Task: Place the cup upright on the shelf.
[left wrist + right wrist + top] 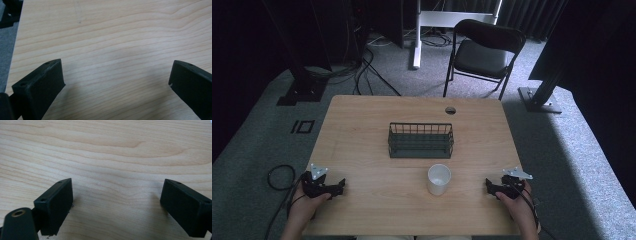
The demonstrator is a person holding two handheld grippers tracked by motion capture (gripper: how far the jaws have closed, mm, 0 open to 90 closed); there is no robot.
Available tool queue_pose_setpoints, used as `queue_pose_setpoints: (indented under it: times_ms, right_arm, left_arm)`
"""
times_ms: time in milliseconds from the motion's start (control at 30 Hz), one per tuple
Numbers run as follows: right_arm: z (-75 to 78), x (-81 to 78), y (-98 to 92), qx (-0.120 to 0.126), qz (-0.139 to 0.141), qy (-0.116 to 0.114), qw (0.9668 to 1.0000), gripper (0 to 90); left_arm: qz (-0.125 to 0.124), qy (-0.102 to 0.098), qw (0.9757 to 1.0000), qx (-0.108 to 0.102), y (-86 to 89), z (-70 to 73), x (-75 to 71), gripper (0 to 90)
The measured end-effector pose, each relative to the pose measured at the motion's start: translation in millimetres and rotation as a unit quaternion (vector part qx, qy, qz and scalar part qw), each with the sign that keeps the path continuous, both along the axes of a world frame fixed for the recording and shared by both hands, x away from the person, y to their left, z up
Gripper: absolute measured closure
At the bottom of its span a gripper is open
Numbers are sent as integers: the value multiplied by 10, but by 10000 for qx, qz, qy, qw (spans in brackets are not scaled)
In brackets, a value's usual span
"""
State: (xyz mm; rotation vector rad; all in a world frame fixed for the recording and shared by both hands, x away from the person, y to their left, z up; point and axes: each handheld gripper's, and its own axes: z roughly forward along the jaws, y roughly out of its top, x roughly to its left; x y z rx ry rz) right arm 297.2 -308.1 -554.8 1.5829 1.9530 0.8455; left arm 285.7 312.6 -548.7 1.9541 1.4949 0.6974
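Observation:
A white cup (439, 179) stands upright on the wooden table (362, 125), just in front of a dark wire basket (420, 140) at the table's middle. My left gripper (341, 187) rests near the front left corner, held by a hand, its jaws pointing right. In the left gripper view my left gripper (116, 77) is open over bare wood. My right gripper (488, 186) rests near the front right edge, jaws pointing left toward the cup. The right gripper view has my right gripper (116, 195) open with only wood between the jaws.
A round cable hole (450, 110) sits at the table's far edge. Behind the table stands a black folding chair (484, 50). Cables (367, 65) and dark stand bases (539, 97) lie on the grey carpet around it.

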Motion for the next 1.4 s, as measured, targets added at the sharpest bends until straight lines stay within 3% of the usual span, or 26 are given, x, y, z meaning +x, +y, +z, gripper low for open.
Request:
queue_pose_setpoints:
  times_ms: [400,733,833,1067,1100,1200,1300,1333,1367,1400]
  right_arm:
    - [0,0,0,2,-1,1,10000,108]
    - [0,0,0,1,-1,1,10000,108]
    - [0,0,0,1,0,0,10000,108]
    - [0,0,0,0,0,0,10000,109]
    - [0,0,0,1,-1,0,10000,108]
    - [0,0,0,0,0,0,10000,109]
    - [0,0,0,1,-1,1,10000,109]
    - [0,0,0,1,-1,1,10000,109]
    - [0,0,0,0,-1,1,10000,108]
    - [0,0,0,0,-1,1,10000,108]
  left_arm:
    - [-403,-235,9989,-43,-211,150,6,3]
    - [-830,-480,9954,-43,-412,279,-16,3]
    - [-929,-695,9932,-37,-499,323,-24,3]
    - [-1250,-712,9896,-67,-626,347,-43,3]
    - [-1429,-674,9874,-97,-671,351,-54,3]
    - [-1537,-679,9857,-134,-714,354,-62,3]
    - [-1749,-707,9818,-223,-799,354,-67,3]
    - [-1749,-707,9818,-223,-799,354,-67,3]
    - [-1840,-732,9798,-261,-844,362,-73,3]
    - [-1840,-732,9798,-261,-844,362,-73,3]
